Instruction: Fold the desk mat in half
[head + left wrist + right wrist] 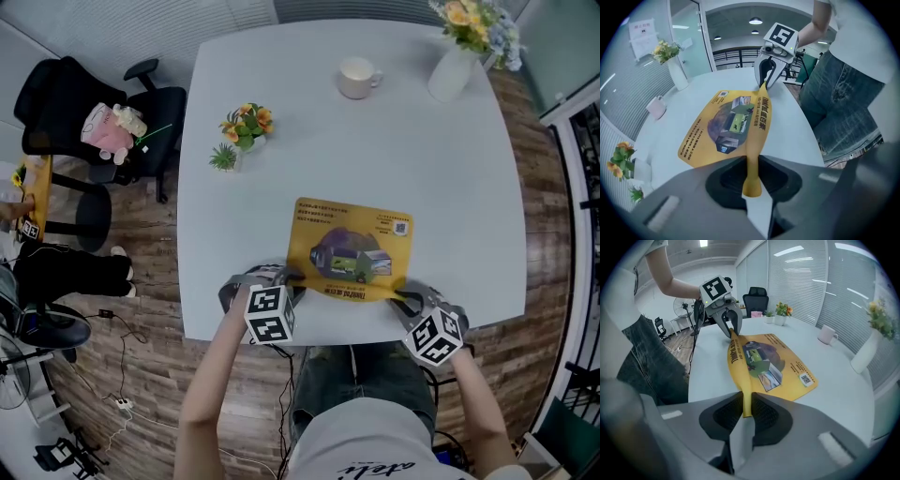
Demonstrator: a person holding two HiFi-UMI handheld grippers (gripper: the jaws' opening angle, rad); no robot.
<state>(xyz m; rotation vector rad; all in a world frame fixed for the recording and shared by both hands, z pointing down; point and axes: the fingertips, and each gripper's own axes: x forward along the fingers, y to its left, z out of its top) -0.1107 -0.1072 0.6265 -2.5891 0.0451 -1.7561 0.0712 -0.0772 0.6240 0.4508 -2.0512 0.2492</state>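
A yellow printed desk mat (pixel 352 246) lies on the white table (pixel 450 206), with its near edge lifted off the surface. My left gripper (pixel 292 278) is shut on the mat's near left corner. In the left gripper view the yellow corner (pixel 751 180) is pinched between the jaws, and the mat (pixel 729 124) stretches away towards the right gripper (pixel 767 75). My right gripper (pixel 405 298) is shut on the near right corner, with the yellow edge (pixel 744 401) squeezed between its pads. From there the mat (pixel 773 362) runs to the left gripper (pixel 728 325).
A white mug (pixel 357 77) and a white vase of flowers (pixel 455 66) stand at the table's far side. Small potted plants (pixel 244 129) sit at the left. A black office chair (pixel 103 117) with a pink toy is left of the table. The table's near edge runs just below the grippers.
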